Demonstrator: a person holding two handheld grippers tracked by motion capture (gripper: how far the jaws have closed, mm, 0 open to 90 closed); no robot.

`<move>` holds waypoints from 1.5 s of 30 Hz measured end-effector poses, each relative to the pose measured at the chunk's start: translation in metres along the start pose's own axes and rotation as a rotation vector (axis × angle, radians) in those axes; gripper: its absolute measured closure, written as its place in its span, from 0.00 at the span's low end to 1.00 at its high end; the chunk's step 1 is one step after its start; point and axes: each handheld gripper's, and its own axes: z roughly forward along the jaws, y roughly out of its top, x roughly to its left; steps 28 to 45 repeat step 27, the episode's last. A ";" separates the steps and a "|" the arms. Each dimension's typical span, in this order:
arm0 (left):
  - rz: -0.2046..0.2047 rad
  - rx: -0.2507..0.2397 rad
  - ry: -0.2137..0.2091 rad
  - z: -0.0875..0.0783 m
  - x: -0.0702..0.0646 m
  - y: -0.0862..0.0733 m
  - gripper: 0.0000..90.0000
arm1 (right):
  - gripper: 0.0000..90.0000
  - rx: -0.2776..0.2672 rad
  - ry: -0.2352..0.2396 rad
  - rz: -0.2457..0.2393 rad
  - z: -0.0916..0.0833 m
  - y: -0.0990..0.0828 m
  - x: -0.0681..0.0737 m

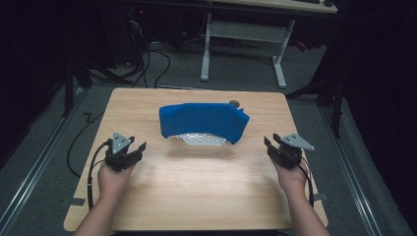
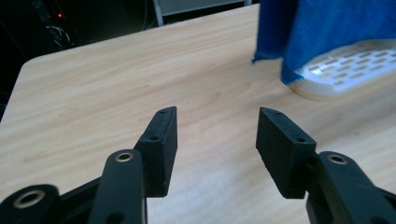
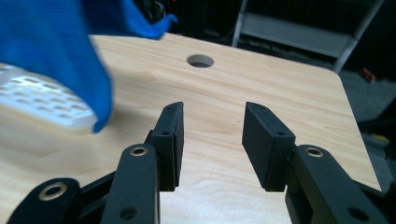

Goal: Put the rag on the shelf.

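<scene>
A blue cloth (image 1: 204, 121) lies draped over a white slotted basket (image 1: 202, 139) in the middle of the wooden table (image 1: 196, 187). My left gripper (image 1: 134, 145) sits left of the basket, open, with bare wood between its jaws. In the left gripper view the gripper (image 2: 216, 122) points past the cloth (image 2: 327, 28) and the basket rim (image 2: 348, 65) at upper right. My right gripper (image 1: 272, 143) is to the right of the basket, also open and holding nothing. The right gripper view has that gripper (image 3: 212, 116) over bare table, with the cloth (image 3: 51, 42) and basket (image 3: 42, 100) at left.
A round cable hole (image 3: 200, 60) pierces the table near its far edge, just behind the cloth (image 1: 235, 103). A white desk frame (image 1: 243, 44) stands on the floor beyond the table. Black cables (image 1: 93, 167) trail from the left gripper over the table's left edge.
</scene>
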 end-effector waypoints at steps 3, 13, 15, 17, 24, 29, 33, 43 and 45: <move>-0.002 0.003 -0.015 -0.011 -0.007 -0.006 0.54 | 0.63 0.014 0.010 -0.010 -0.011 -0.010 0.006; 0.023 0.040 -0.044 -0.057 -0.047 -0.048 0.50 | 0.54 0.037 0.053 0.042 -0.053 -0.046 0.024; 0.017 0.052 -0.065 -0.066 -0.055 -0.055 0.50 | 0.53 0.034 0.049 0.043 -0.064 -0.053 0.025; 0.017 0.047 -0.063 -0.074 -0.059 -0.059 0.49 | 0.52 0.040 0.056 0.059 -0.075 -0.060 0.024; -0.003 0.035 -0.039 -0.077 -0.055 -0.060 0.49 | 0.52 0.069 0.057 0.069 -0.077 -0.069 0.024; -0.012 0.039 -0.039 -0.077 -0.052 -0.061 0.49 | 0.52 0.069 0.060 0.062 -0.076 -0.069 0.025; -0.012 0.039 -0.039 -0.077 -0.052 -0.061 0.49 | 0.52 0.069 0.060 0.062 -0.076 -0.069 0.025; -0.012 0.039 -0.039 -0.077 -0.052 -0.061 0.49 | 0.52 0.069 0.060 0.062 -0.076 -0.069 0.025; -0.012 0.039 -0.039 -0.077 -0.052 -0.061 0.49 | 0.52 0.069 0.060 0.062 -0.076 -0.069 0.025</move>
